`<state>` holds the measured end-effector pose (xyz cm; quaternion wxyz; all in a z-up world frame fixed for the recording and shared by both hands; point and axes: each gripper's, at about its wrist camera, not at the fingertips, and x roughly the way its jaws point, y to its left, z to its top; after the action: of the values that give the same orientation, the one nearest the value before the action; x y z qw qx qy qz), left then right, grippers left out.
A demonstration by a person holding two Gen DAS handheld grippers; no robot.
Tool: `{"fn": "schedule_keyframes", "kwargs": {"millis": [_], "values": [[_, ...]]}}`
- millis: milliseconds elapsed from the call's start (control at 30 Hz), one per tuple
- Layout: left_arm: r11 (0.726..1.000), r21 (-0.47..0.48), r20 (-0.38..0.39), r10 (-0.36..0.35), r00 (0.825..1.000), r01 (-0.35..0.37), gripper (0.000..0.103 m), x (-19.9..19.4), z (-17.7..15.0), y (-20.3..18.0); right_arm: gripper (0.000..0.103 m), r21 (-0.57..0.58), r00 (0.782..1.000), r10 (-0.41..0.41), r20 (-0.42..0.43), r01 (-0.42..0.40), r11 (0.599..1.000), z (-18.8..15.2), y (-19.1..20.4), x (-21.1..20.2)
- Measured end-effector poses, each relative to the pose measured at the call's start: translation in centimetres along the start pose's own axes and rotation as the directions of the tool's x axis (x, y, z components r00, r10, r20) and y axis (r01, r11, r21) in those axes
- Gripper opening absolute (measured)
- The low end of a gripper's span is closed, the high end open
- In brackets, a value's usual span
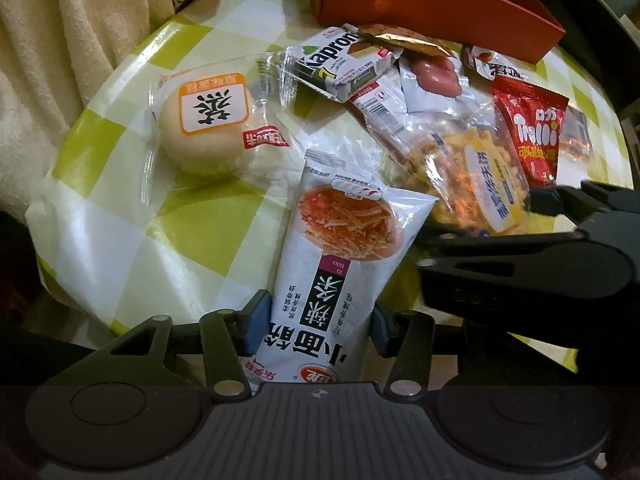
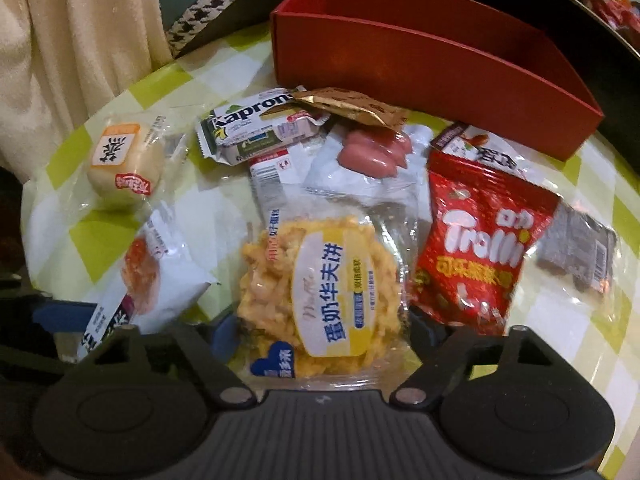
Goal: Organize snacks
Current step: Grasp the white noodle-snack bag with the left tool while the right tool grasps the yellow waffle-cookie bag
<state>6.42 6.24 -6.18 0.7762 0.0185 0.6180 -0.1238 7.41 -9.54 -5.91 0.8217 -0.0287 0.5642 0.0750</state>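
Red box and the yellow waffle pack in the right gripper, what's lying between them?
In the right wrist view, the pink sausage pack and gold-brown wrapper lie between the red box and waffle pack.

Red box point(image 2: 420, 60); green-white checked tablecloth point(image 1: 192, 232); red Trolli bag point(image 2: 476, 248); yellow waffle pack point(image 2: 320, 292).

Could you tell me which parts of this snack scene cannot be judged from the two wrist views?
- Red box floor: right wrist view, hidden behind its front wall.
- Sausage pack label: left wrist view, covered by the gold wrapper.
- Grey packet print: right wrist view, blurred.
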Motion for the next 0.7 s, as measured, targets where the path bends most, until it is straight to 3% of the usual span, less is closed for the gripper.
{"fn": "schedule_keyframes", "kwargs": {"millis": [200,700], "values": [[1.0,0.001,0.001,0.009,1.0,-0.009,0.058,0.2,0.0,-0.5,0.08,0.121,0.997,0.072,0.006,-0.073,0.99,-2.1,-2.9,-1.7],[0.998,0.055,0.042,-0.006,0.999,0.003,0.057,-0.7,0.4,-3.3,0.08,0.246,0.996,0.067,0.057,-0.079,0.966,-5.1,-5.7,-5.7]]}}
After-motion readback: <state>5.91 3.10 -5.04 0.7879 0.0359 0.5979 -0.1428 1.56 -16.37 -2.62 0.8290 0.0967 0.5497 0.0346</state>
